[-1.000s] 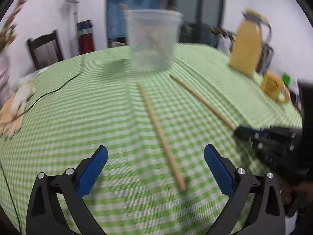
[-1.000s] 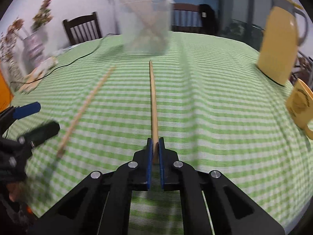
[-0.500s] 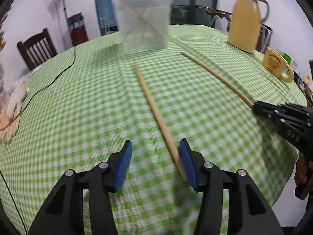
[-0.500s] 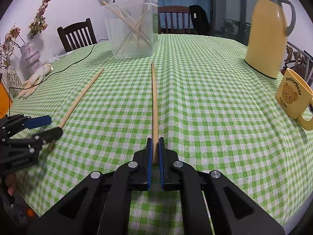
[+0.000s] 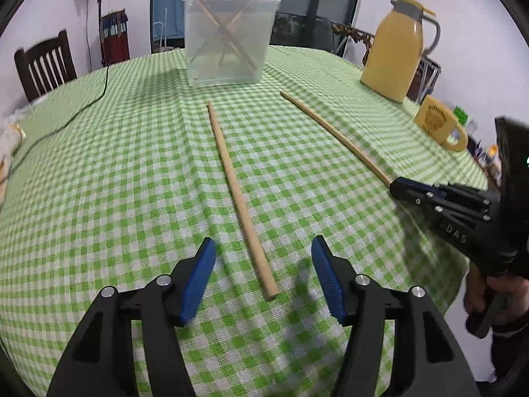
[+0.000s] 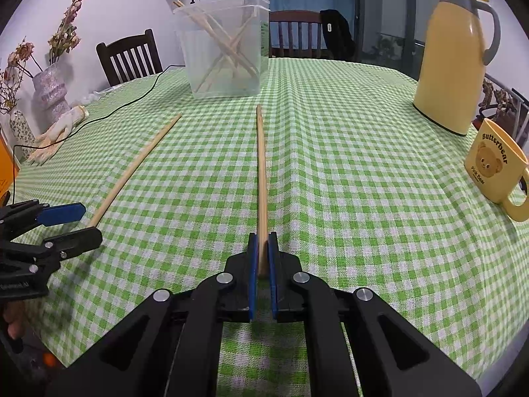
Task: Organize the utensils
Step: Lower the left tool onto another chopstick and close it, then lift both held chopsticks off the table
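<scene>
Item 1: left stick [image 5: 238,195]. Lies flat on the checked cloth [image 5: 115,182], far tip pointing toward the tub [image 5: 231,33], near end between my left gripper's [image 5: 263,276] blue pads [image 5: 198,278]. The jaws are opening and the pads touch nothing; the stick is loose on the cloth.

Item 2: right stick [image 6: 262,178]. My right gripper [image 6: 263,258] is clenched on its near end; the rest runs forward along the cloth toward the tub.

Item 3: tub, clear plastic, standing at the far side of the table. Several sticks already lean crossed inside it.

Item 4: yellow jug [image 6: 453,53] and yellow mug [image 6: 496,168], well apart from the sticks, on the right.

Handling, my judgement: both sticks look like thin, stiff, light wood, round and likely to roll or slip under a loose pinch. A grip at the near end gives a long lever, so the far tip may droop or swing. For item 1 I would center the pads over the shaft a little up from its end and close square across it.
</scene>
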### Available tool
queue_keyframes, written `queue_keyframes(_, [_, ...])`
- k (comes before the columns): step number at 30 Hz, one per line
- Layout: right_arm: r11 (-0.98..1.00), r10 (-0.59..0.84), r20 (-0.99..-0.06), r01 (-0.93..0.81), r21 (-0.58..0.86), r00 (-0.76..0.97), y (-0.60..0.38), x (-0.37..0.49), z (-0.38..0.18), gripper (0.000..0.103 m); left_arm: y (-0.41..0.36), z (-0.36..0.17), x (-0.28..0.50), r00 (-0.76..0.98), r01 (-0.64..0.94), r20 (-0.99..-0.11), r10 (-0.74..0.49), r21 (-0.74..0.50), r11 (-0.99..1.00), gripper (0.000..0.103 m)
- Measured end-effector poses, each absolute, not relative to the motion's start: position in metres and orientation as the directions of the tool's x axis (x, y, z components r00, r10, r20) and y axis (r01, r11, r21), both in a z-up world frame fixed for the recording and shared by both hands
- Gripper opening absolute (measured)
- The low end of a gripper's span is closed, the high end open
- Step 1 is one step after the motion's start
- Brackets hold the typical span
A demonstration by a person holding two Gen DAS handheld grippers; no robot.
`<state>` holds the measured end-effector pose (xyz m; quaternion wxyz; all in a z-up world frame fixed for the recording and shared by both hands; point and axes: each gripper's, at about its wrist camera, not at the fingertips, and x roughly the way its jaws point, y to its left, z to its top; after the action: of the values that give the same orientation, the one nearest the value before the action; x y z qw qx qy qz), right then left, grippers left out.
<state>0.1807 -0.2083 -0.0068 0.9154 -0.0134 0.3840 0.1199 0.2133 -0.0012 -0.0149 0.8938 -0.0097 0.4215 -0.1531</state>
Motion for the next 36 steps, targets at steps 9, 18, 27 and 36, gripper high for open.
queue_keyframes(9, [0.964, 0.236, -0.682, -0.257, 0.072, 0.692, -0.201, 0.176, -0.001, 0.006, 0.004, -0.010, 0.212, 0.562, 0.294, -0.749, -0.352, -0.217, 0.931, 0.056])
queue_keyframes(18, [0.960, 0.259, -0.678, -0.259, 0.104, 0.688, -0.208, 0.178, -0.005, 0.006, -0.017, -0.016, 0.201, 0.635, 0.233, -0.765, -0.109, 0.056, 0.971, 0.018])
queue_keyframes(27, [0.954, 0.273, -0.654, -0.284, 0.091, 0.706, -0.206, 0.169, 0.005, 0.006, -0.003, -0.001, 0.196, 0.655, 0.183, -0.746, -0.122, 0.000, 0.983, 0.004])
queue_keyframes(36, [0.954, 0.267, -0.618, -0.296, 0.059, 0.739, -0.201, 0.156, 0.022, 0.006, 0.003, 0.028, 0.180, 0.700, 0.194, -0.696, -0.163, -0.034, 0.980, 0.003])
